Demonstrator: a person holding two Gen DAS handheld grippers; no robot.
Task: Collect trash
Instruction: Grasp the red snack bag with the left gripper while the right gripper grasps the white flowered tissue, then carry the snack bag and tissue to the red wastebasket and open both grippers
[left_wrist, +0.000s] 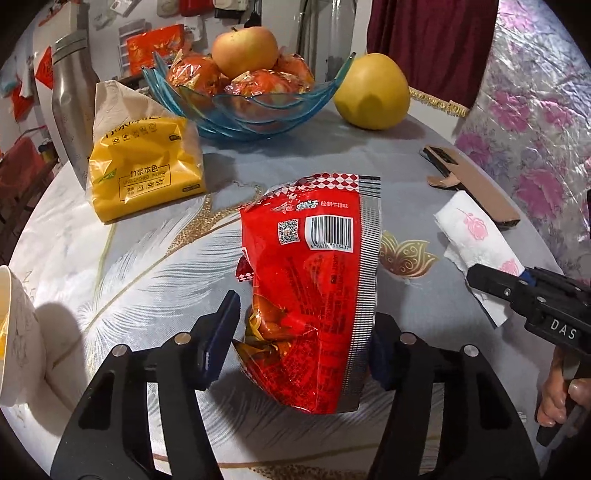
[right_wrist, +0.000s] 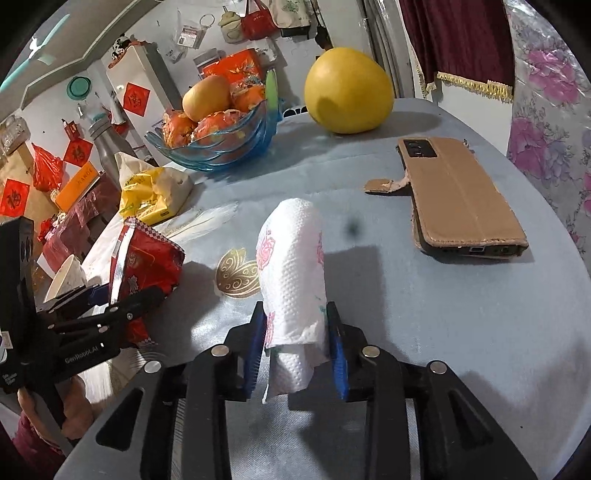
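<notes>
A crumpled red snack bag (left_wrist: 314, 280) lies on the table between the fingers of my left gripper (left_wrist: 306, 339). The left finger stands apart from the bag, the right one is hidden behind its edge; the jaws are wide. The bag also shows in the right wrist view (right_wrist: 144, 266). My right gripper (right_wrist: 297, 350) is shut on a rolled white paper towel with pink roses (right_wrist: 291, 266). The towel (left_wrist: 476, 240) and the right gripper (left_wrist: 495, 284) show at the right of the left wrist view.
A blue glass fruit bowl (left_wrist: 251, 110) and a yellow pomelo (left_wrist: 371, 90) stand at the back. A yellow tissue pack (left_wrist: 144, 166) and a steel bottle (left_wrist: 72, 96) are back left. A phone in a brown case (right_wrist: 461, 195) lies right. A paper cup (left_wrist: 18, 332) is at the left edge.
</notes>
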